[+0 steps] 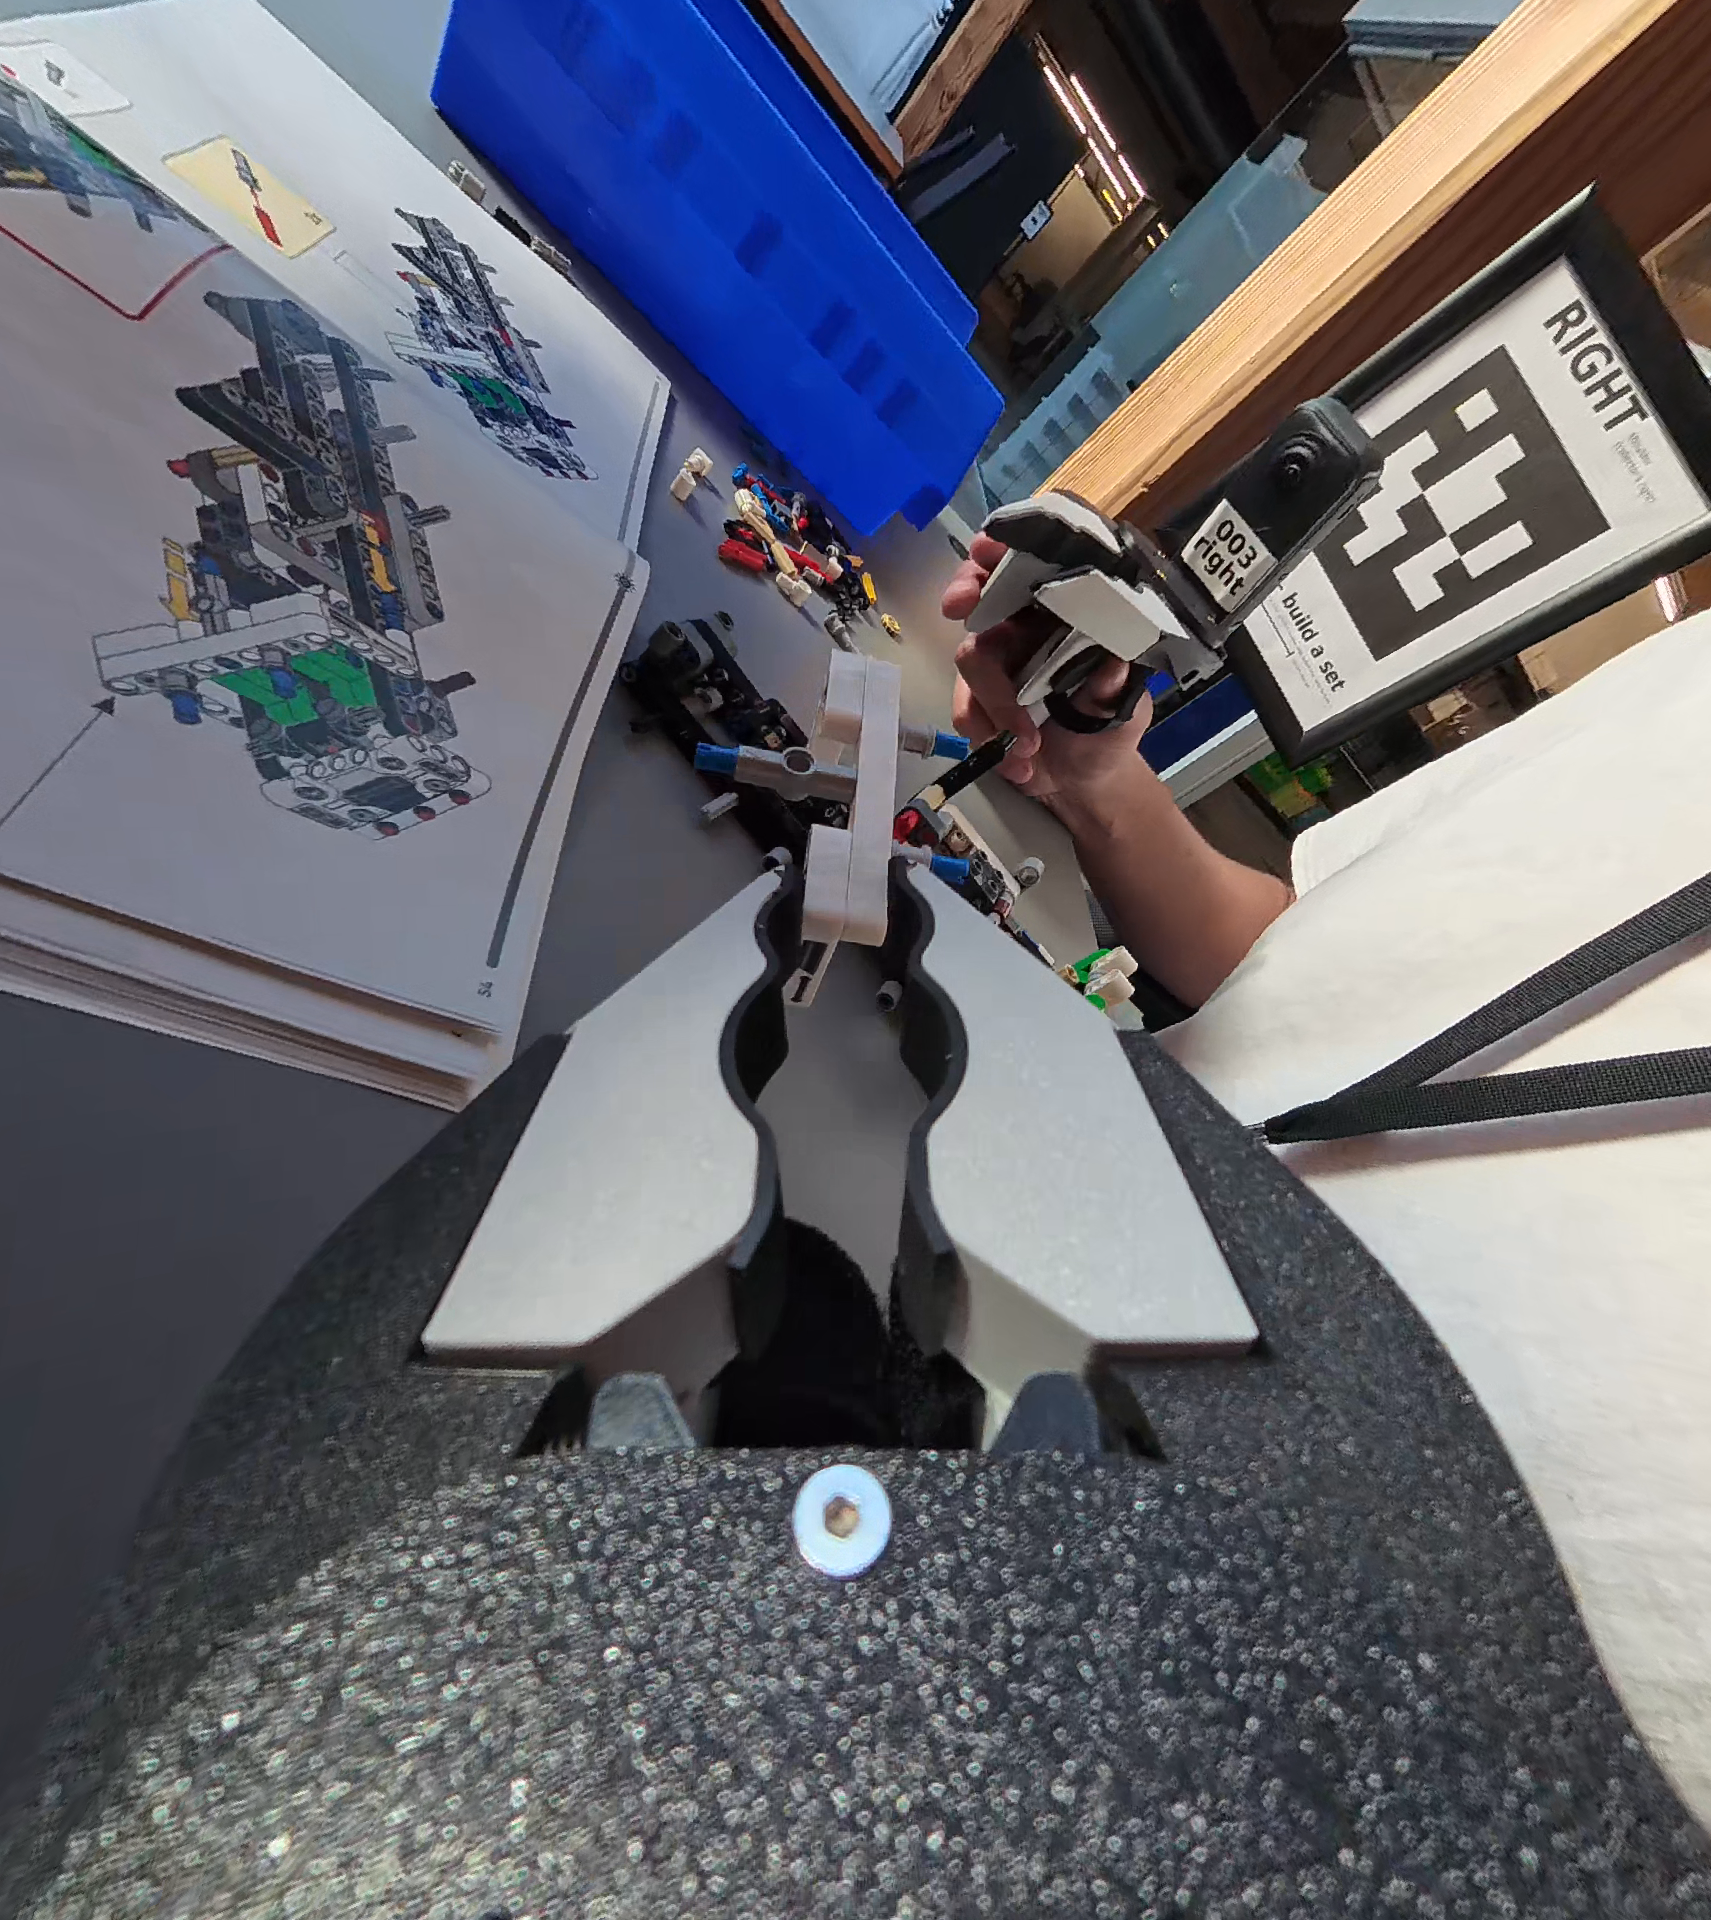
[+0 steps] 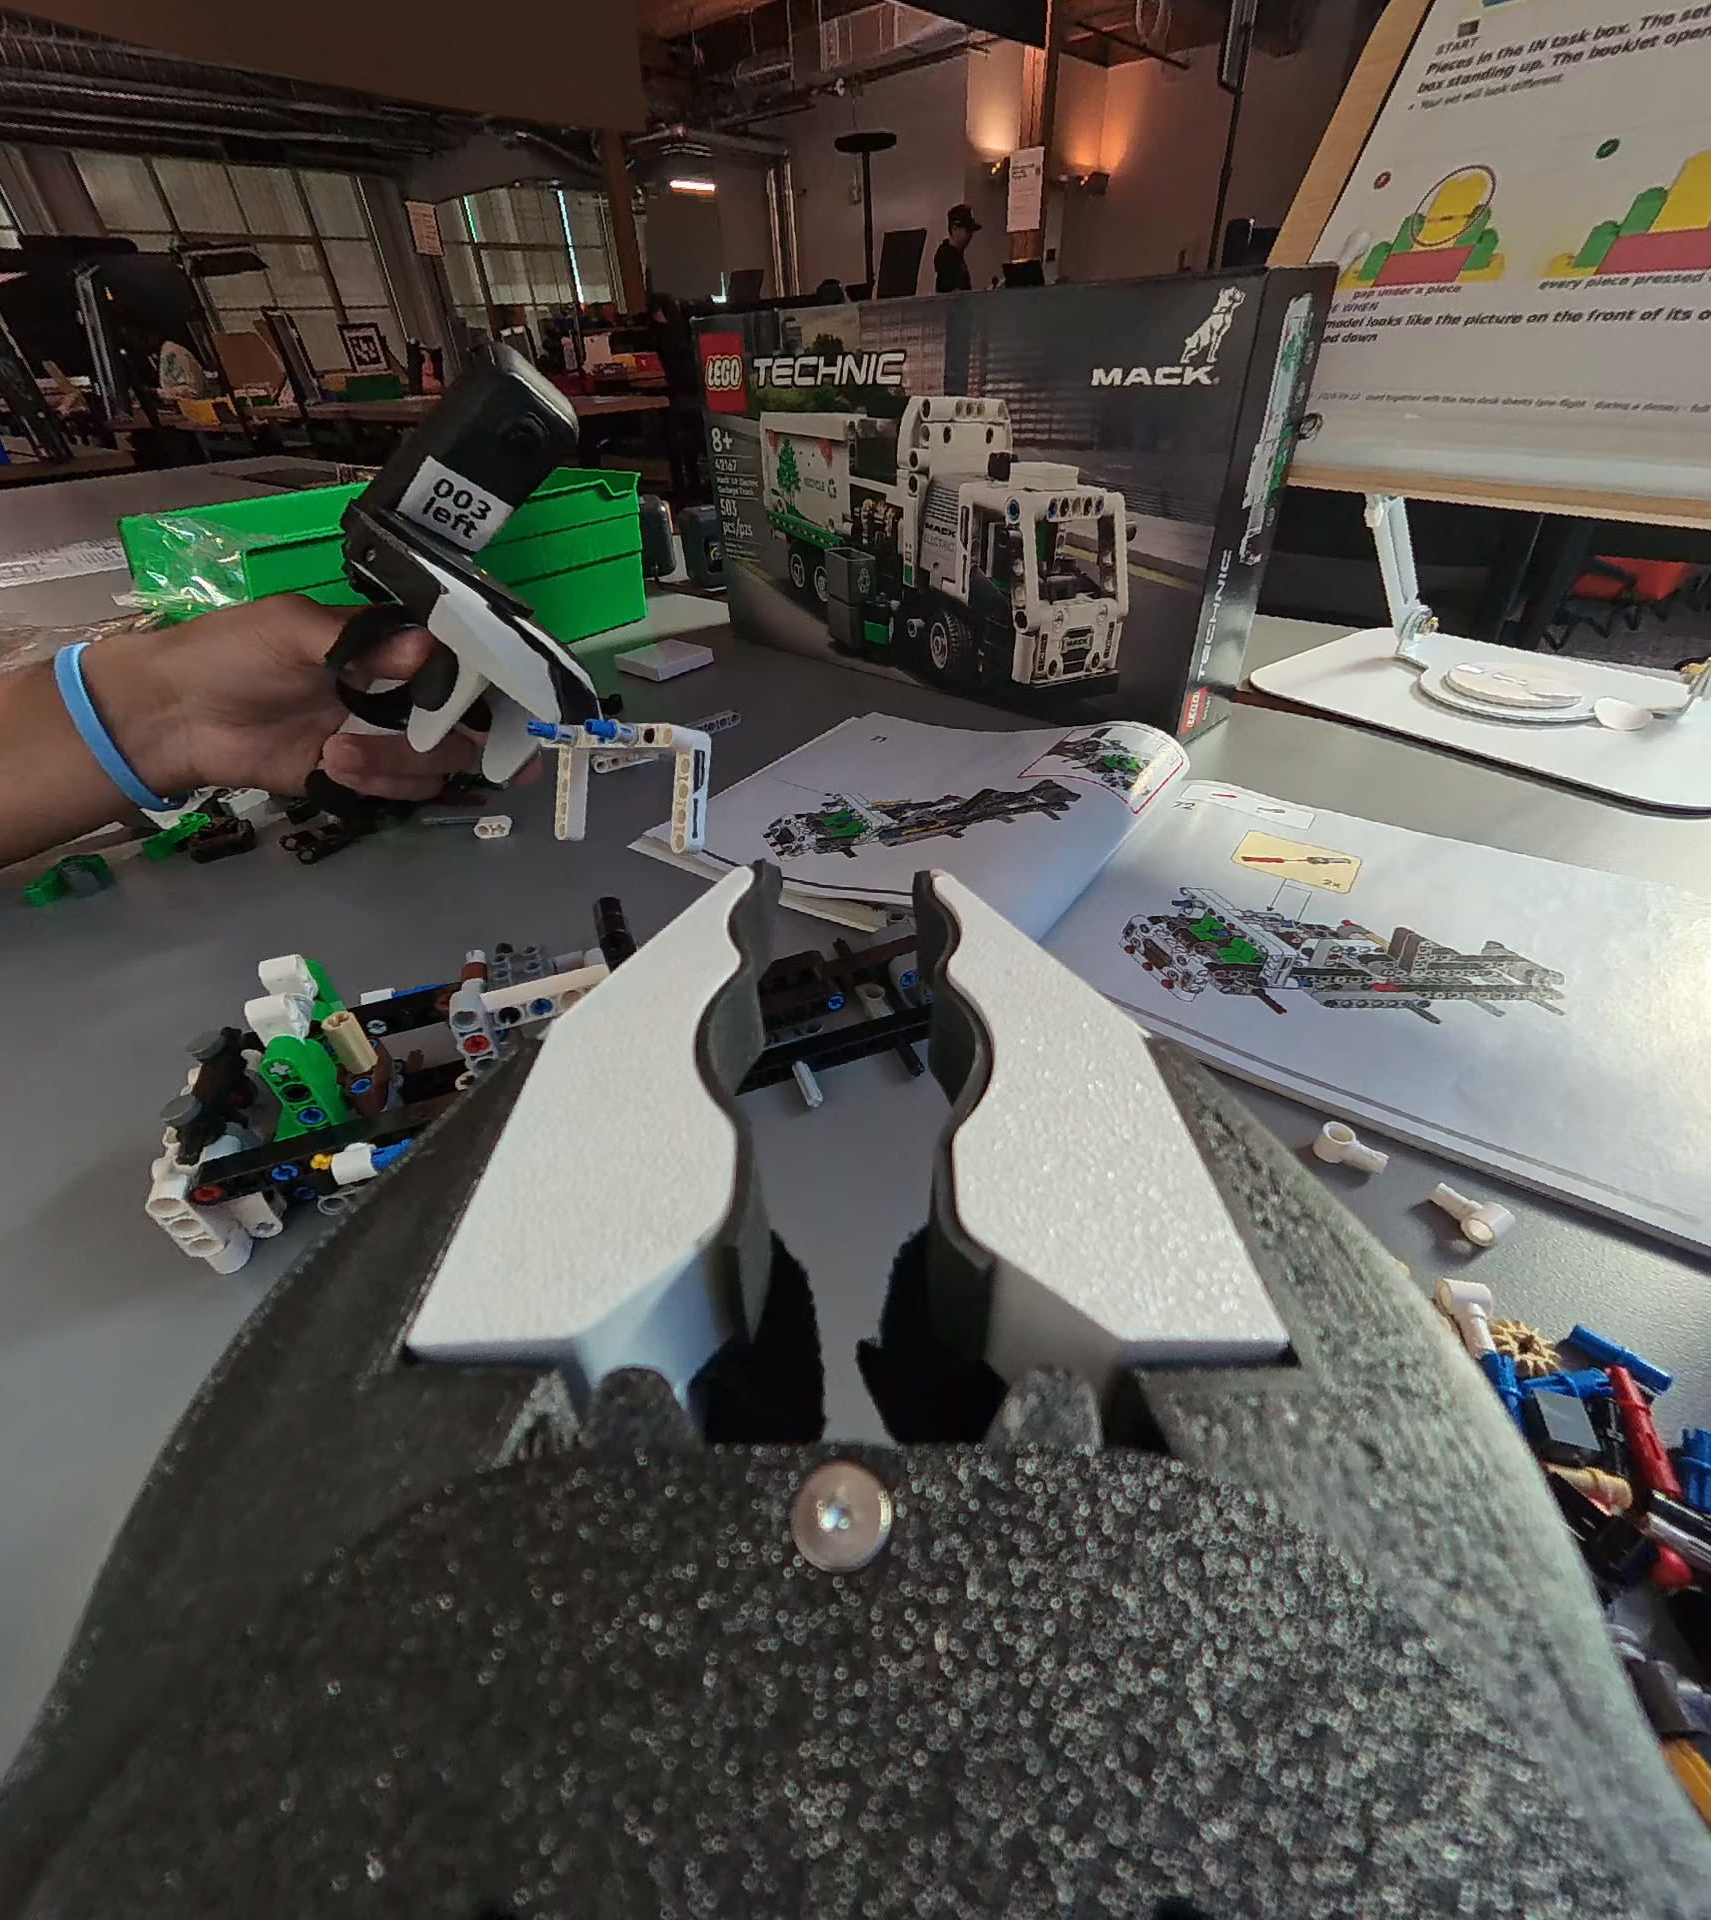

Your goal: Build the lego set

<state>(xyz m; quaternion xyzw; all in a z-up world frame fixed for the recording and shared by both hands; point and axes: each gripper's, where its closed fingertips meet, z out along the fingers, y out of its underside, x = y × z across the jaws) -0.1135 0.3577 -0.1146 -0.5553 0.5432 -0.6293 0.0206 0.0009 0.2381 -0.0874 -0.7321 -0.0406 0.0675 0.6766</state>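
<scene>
The left gripper (image 1: 846, 894) is closed on a small white frame (image 1: 856, 800) made of white beams with blue pins, and holds it in the air above the desk (image 2: 51, 1195). In the right wrist view the same frame (image 2: 633, 769) hangs from that gripper (image 2: 560, 743) like a small arch, with two legs pointing down. The right gripper (image 2: 846, 914) is half open and holds nothing. It hovers just above the truck chassis (image 2: 394, 1049), which lies on the desk to the near left of the open booklet (image 2: 1402, 997). A pile of loose pins (image 2: 1609, 1444) lies at the near right, and the set box (image 2: 986, 499) stands at the far side.

I judge the next step is to join the frame to the chassis. The grip on the frame is only at one end, at the tips of the gripper, so the frame could turn or slip when its pins are pressed into the holes. The chassis is not held by anything now, so a push could make it slide on the smooth desk or tip over. If the pins do not line up with the holes, force could also break off small parts already mounted. A dropped frame could fall among the loose parts beside the chassis.
</scene>
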